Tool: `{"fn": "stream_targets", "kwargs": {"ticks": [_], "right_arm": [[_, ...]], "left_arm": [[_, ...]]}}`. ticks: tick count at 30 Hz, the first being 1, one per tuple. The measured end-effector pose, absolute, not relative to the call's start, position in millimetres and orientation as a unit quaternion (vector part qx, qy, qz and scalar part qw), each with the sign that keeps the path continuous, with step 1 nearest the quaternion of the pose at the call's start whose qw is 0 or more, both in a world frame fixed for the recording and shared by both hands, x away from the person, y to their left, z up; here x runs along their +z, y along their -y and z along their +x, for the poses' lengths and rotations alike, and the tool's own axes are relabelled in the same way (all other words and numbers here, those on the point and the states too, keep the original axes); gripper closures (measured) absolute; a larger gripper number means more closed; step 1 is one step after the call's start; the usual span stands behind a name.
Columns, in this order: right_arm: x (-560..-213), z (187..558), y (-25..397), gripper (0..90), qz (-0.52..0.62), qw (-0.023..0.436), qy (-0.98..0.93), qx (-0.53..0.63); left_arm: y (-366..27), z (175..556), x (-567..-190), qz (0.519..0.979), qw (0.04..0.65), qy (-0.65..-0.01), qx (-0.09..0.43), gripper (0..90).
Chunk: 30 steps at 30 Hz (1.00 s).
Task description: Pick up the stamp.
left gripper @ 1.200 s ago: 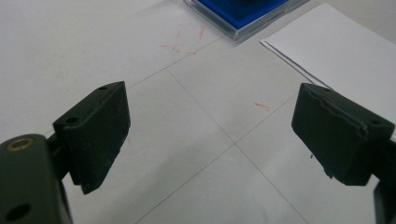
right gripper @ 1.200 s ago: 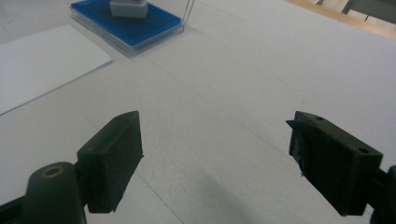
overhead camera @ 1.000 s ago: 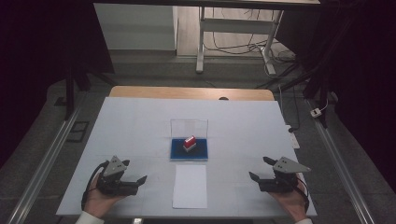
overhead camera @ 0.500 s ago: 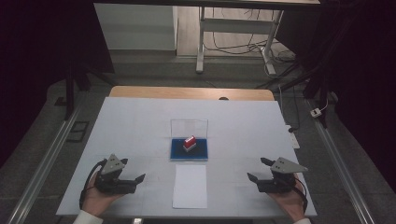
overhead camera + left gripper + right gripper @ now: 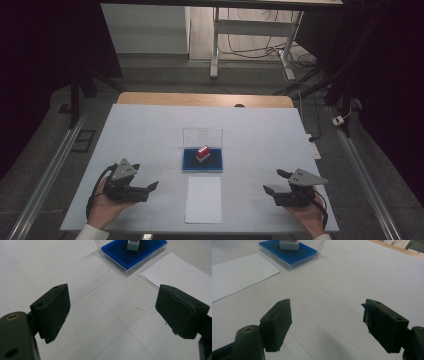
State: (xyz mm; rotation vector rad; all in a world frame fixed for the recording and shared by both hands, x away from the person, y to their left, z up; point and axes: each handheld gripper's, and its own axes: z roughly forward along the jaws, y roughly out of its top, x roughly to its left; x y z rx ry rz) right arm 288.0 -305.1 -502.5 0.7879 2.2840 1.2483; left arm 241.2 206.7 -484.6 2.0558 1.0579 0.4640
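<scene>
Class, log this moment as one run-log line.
left gripper: open, empty | right gripper: open, empty | stamp: on blue pad, untouched

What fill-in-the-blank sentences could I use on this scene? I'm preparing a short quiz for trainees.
1. The red-and-white stamp stands on the ____ pad of the open clear case.
2. The sheet of white paper lies on the white table just ____ the case, on the person's side.
3. Both the left tongs and the right tongs have their jaws ____, holding nothing.

Missing words: blue; in front of; open
</scene>
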Motion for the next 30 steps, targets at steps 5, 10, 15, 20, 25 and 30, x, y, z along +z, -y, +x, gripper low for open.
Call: {"fn": "stream_targets", "kwargs": {"ticks": [5,10,15,20,25,30], "right_arm": [[-500.7,286.4,305.5,24.4,0.281,0.216,-0.823,0.444],[-501.8,286.9,305.6,25.3,0.281,0.211,-0.823,0.446],[-504.0,287.3,303.1,25.8,0.281,0.208,-0.829,0.436],[-505.7,287.9,300.8,26.5,0.280,0.205,-0.832,0.433],[-506.5,288.2,300.6,26.8,0.279,0.203,-0.833,0.432],[-508.3,289.2,301.2,26.9,0.279,0.201,-0.833,0.433]], "left_arm": [[-201.1,248.0,-480.1,0.810,0.382,-0.408,0.176,13.9],[-192.0,257.4,-476.0,0.816,0.384,-0.397,0.169,14.6],[-183.4,266.8,-474.6,0.826,0.380,-0.383,0.164,15.6],[-177.1,277.8,-472.9,0.828,0.380,-0.380,0.161,16.4],[-161.5,294.1,-466.9,0.832,0.379,-0.368,0.168,17.7],[-146.9,305.9,-463.1,0.839,0.375,-0.356,0.169,19.5]]}}
